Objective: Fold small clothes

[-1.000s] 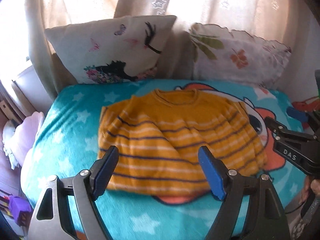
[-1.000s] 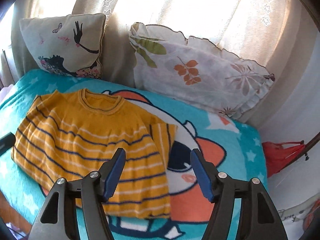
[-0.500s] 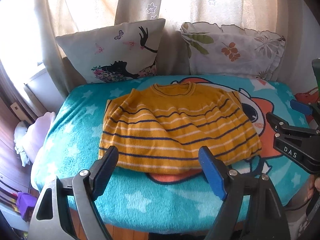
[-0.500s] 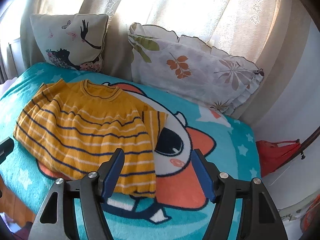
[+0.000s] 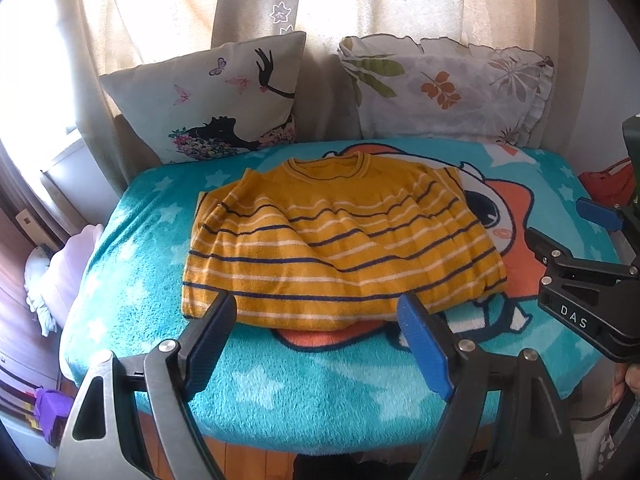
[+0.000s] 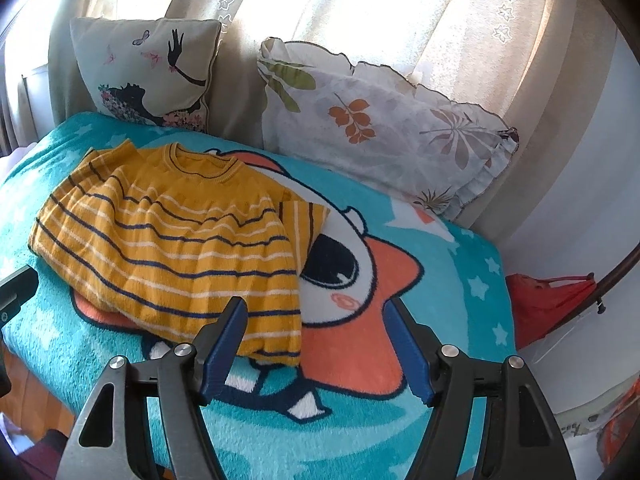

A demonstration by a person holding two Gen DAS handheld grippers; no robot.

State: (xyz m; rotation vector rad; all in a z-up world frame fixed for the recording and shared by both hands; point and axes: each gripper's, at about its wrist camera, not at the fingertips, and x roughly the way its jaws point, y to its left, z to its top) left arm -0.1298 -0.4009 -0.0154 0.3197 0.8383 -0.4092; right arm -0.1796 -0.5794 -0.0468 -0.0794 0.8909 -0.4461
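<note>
On the blanket (image 5: 132, 248), the striped sweater (image 5: 340, 248) lies ahead of both open, empty tongs, hem nearest; left tongs (image 5: 320, 344) face its middle, right tongs (image 6: 316, 344) its right edge, probably nearer.

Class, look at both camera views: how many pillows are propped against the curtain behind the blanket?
2. The butterfly pillow stands on the left, behind the striped sweater. The leaf-print pillow leans on the right. None seems hidden.
</note>
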